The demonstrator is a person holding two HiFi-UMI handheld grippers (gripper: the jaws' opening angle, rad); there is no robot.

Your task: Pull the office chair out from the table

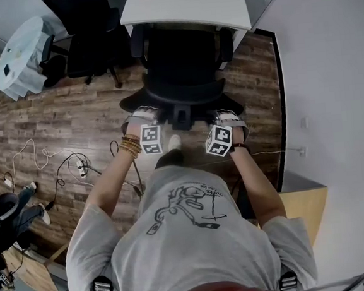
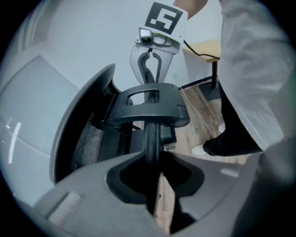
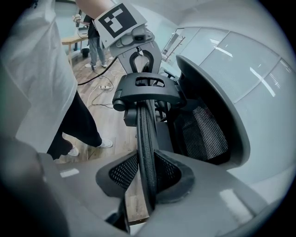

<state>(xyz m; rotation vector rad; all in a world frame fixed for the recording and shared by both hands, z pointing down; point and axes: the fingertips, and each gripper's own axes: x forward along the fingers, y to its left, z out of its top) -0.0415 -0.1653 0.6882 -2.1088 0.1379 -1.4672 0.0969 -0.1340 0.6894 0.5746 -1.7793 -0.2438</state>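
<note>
Office chair (image 1: 178,69) edge pinched in left gripper (image 1: 142,115), right gripper (image 1: 225,115) jaws.

The black, mesh-backed office chair (image 1: 182,72) stands upright, its seat seemingly partly under the white table (image 1: 189,5).

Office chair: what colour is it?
Black; the chair back is mesh. Best in the right gripper view.
</note>
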